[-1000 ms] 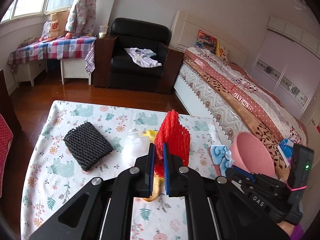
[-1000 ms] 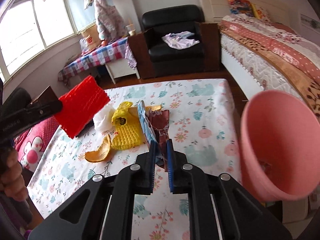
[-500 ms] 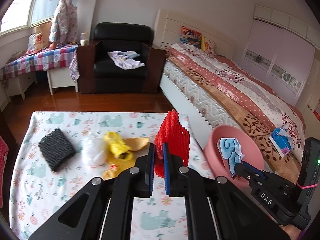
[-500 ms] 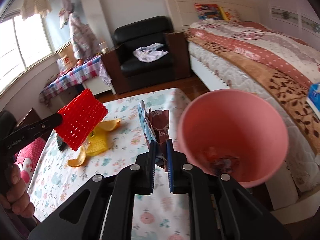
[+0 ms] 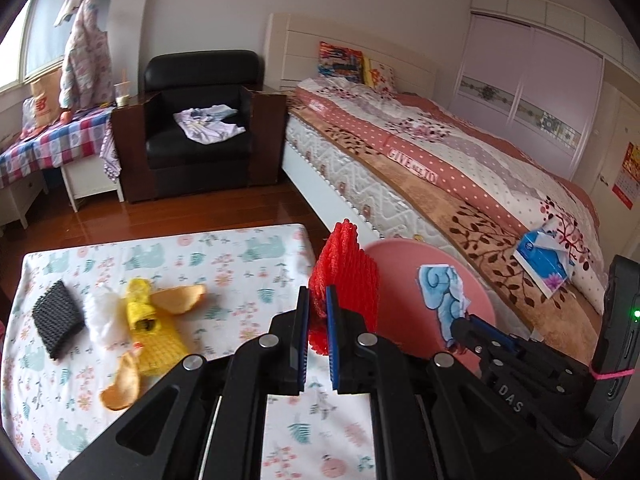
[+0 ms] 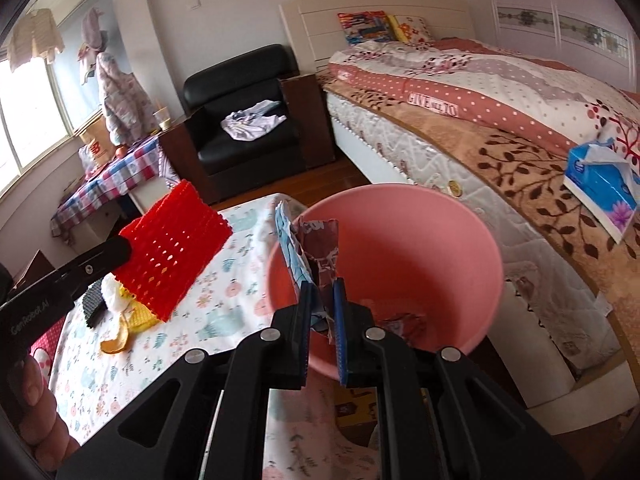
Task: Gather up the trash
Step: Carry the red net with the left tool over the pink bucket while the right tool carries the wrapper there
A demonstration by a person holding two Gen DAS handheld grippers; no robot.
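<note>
Floral-print tablecloth covers my table; dark wood floor separates it from the bed. My left claw clamps red foam fruit netting. My right claw pinches a torn blue-brown wrapper over the round pink plastic bin at the table's edge.

The pink bin gapes unobstructed, scraps only at its bottom; the bed crowds its far side; peels and nets clutter the surface leftward; the near cloth lies bare.
</note>
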